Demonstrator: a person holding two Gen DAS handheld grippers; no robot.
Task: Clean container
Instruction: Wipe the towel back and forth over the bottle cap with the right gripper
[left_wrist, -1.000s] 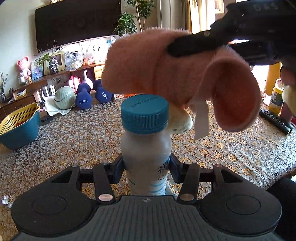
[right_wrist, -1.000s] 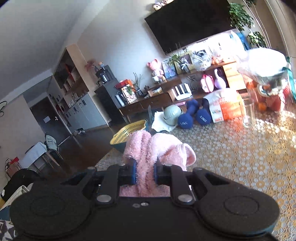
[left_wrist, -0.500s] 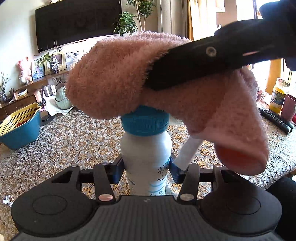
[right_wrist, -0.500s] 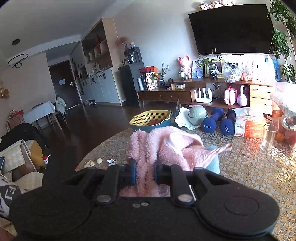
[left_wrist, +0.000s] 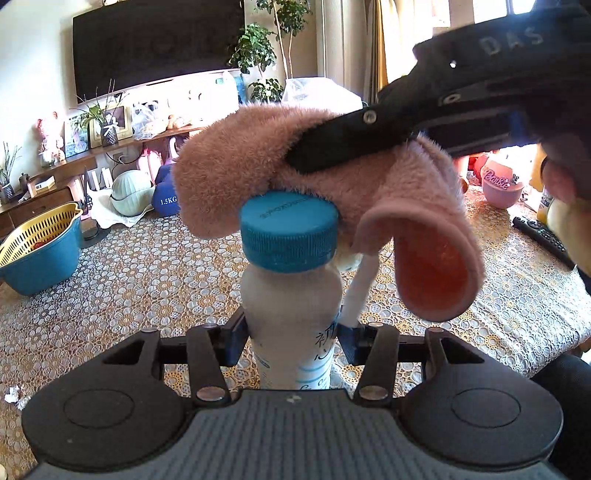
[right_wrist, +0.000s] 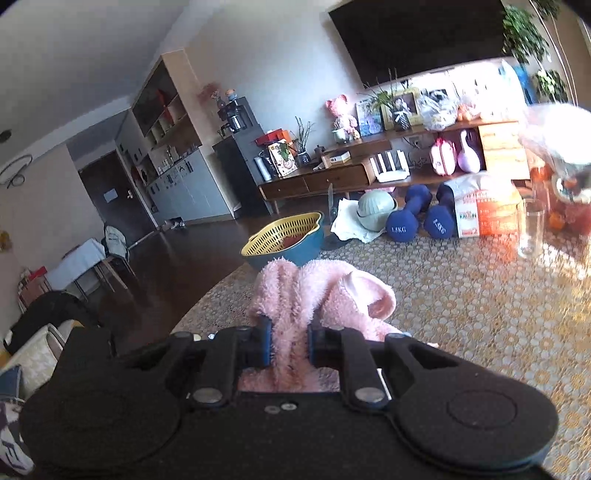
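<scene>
Bottle (left_wrist: 291, 310), white with a blue cap (left_wrist: 290, 230), is held upright above the tabletop (left_wrist: 140, 280), clamped at its body by the left tool (left_wrist: 291, 341) so it is steadied. A pink cloth (left_wrist: 258, 166), pinched in the clenched right tool (right_wrist: 290, 345), is laid against the cap, presumably for wiping.

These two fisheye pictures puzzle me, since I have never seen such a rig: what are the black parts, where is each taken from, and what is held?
No robot here: a person holds a two-finger gripper in each hand, with a camera on each looking along its fingers.

The left wrist view shows the left gripper shut on a white bottle with a blue cap. The right gripper enters from the upper right, bringing a pink cloth against the cap.

The right wrist view shows that gripper's own look: it is clamped on the cloth.

On the patterned tablecloth stand a blue basin with a yellow strainer, dumbbells and a glass.
</scene>
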